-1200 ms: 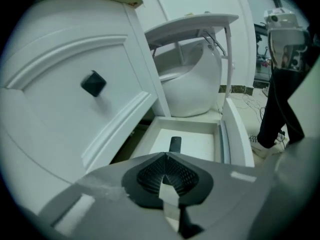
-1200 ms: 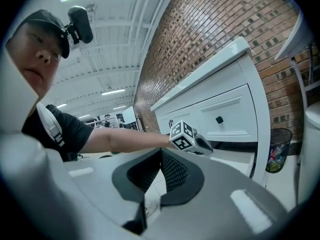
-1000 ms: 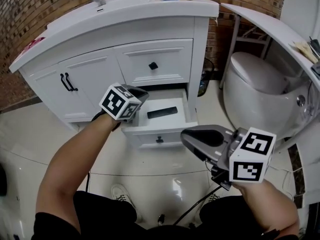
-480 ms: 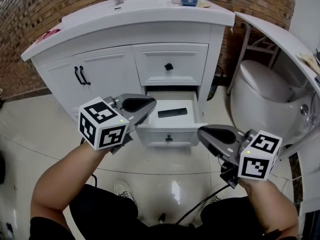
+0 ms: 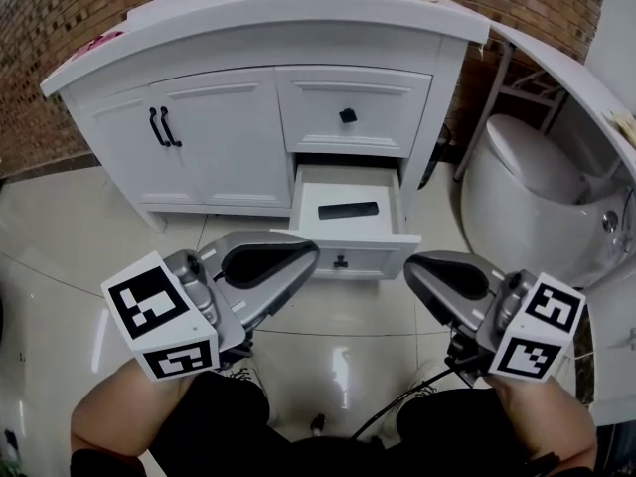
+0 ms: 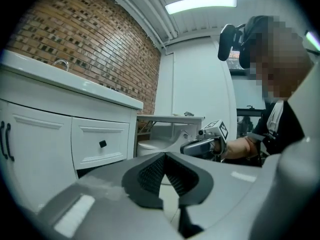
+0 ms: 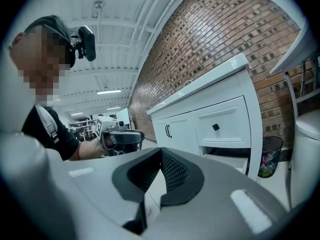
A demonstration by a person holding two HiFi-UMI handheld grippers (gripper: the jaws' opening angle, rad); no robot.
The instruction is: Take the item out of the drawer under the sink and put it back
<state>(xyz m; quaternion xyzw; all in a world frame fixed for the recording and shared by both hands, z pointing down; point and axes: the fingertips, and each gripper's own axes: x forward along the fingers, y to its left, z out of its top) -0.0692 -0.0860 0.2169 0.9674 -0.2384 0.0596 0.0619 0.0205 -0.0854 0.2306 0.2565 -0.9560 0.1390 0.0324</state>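
The lower drawer (image 5: pixel 345 259) of the white vanity stands pulled out, and a flat black item (image 5: pixel 348 210) lies in it. My left gripper (image 5: pixel 310 254) hovers in front of the drawer, apart from it, jaws shut with nothing between them. My right gripper (image 5: pixel 412 266) hangs to the right of the drawer front, also shut and empty. In the left gripper view the pads (image 6: pixel 165 156) meet at the tip, and the right gripper (image 6: pixel 200 146) shows beyond. In the right gripper view the jaws (image 7: pixel 161 151) are closed too, with the left gripper (image 7: pixel 122 136) behind.
Above the open drawer is a shut drawer with a black knob (image 5: pixel 347 115); cabinet doors with black handles (image 5: pixel 162 127) are to its left. A white toilet (image 5: pixel 527 187) stands at the right, a waste bin (image 7: pixel 270 156) beside the vanity. A cable lies on the glossy tiles.
My left gripper has drawn back from the open drawer toward the person and lower in the picture. The right gripper has hardly moved. The black item stays in the drawer.
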